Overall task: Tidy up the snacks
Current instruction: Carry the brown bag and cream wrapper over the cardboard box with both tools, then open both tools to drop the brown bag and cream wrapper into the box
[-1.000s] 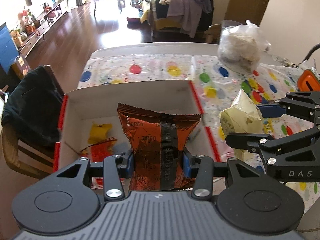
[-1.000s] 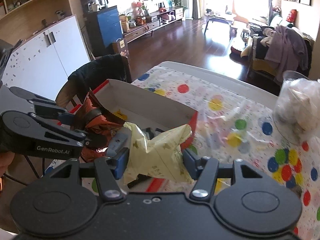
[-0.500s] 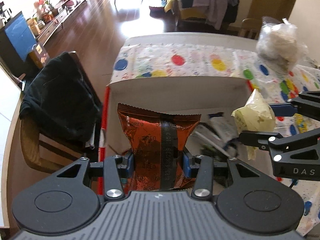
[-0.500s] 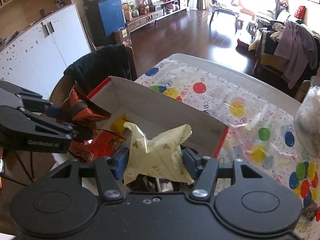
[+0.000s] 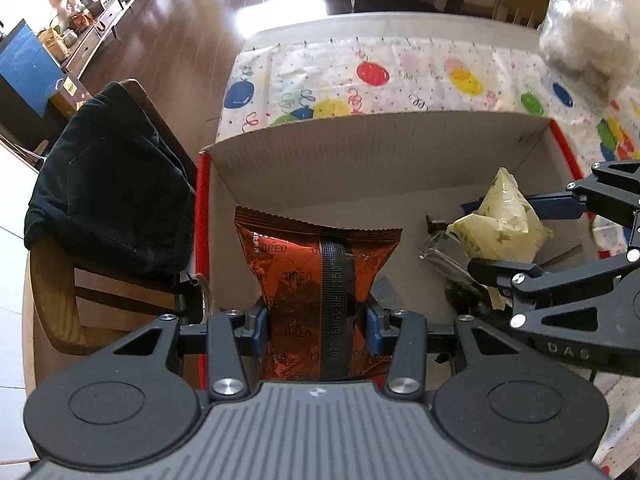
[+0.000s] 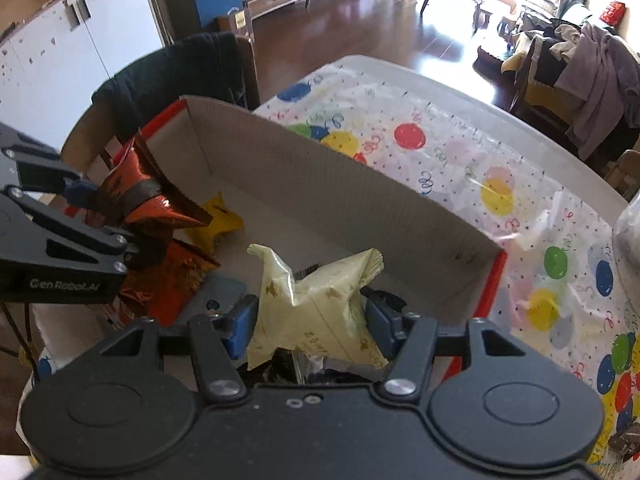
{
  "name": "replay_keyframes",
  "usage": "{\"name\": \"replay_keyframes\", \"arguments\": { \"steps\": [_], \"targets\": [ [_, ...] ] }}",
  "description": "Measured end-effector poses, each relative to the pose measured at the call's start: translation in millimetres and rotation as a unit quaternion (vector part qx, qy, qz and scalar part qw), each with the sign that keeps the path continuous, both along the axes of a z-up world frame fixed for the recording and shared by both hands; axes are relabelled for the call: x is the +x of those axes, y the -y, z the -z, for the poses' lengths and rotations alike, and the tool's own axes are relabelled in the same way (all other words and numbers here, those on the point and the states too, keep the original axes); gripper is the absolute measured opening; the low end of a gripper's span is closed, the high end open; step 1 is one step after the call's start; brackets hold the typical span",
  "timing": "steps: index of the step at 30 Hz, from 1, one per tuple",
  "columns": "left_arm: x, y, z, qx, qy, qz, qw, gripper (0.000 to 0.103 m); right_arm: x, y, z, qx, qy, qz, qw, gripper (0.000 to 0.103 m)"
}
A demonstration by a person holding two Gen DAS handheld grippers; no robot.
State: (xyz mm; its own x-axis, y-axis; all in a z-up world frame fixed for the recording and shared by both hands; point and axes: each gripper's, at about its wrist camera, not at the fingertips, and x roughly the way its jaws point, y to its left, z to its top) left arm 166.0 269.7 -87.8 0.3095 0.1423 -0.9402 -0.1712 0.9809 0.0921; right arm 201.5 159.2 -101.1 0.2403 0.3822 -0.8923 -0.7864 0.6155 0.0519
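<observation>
My left gripper [image 5: 316,320] is shut on an orange-brown Oreo packet [image 5: 316,280] and holds it over the left part of the cardboard box [image 5: 376,148]. My right gripper [image 6: 312,326] is shut on a pale yellow snack packet [image 6: 316,304] and holds it over the box's right part [image 6: 340,184]. Each gripper shows in the other's view: the right one [image 5: 516,240] with the yellow packet [image 5: 500,220], the left one [image 6: 108,208] with the Oreo packet [image 6: 140,192]. Inside the box lie a yellow packet [image 6: 218,220], a red-orange packet [image 6: 172,276] and dark wrappers [image 5: 444,256].
The box has red outer sides and stands on a balloon-print tablecloth [image 5: 400,76]. A clear bag of pale items [image 5: 584,40] stands at the table's far right. A wooden chair draped with a black garment [image 5: 104,184] stands left of the box. Wooden floor lies beyond.
Both grippers have moved forward and down over the box, each still holding its packet. The box now fills more of both views.
</observation>
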Motion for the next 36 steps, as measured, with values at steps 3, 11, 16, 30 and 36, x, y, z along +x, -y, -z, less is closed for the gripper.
{"name": "replay_keyframes", "arguments": {
  "steps": [3, 11, 16, 30, 36],
  "targets": [
    [5.4, 2.2, 5.0, 0.001, -0.010, 0.008, 0.9999, 0.044, 0.0, -2.5, 7.1, -0.012, -0.001, -0.003, 1.000, 0.058],
    [13.4, 9.7, 10.3, 0.008, -0.026, 0.026, 0.9993, 0.044, 1.8, -4.5, 15.3, -0.021, -0.007, -0.008, 1.000, 0.059],
    [14.4, 11.7, 9.6, 0.011, -0.027, 0.026, 0.9992, 0.045, 0.9, -4.2, 13.5, -0.018, -0.013, -0.009, 1.000, 0.059],
    [-5.9, 23.2, -4.4, 0.008, 0.009, 0.029, 0.9995, 0.055, -12.3, 20.9, -17.8, 0.019, -0.001, 0.001, 1.000, 0.062],
    [-18.3, 30.1, -19.4, -0.007, 0.040, 0.025, 0.9989, 0.059, -19.6, 41.1, -36.1, 0.039, 0.007, 0.013, 0.999, 0.069]
  ]
}}
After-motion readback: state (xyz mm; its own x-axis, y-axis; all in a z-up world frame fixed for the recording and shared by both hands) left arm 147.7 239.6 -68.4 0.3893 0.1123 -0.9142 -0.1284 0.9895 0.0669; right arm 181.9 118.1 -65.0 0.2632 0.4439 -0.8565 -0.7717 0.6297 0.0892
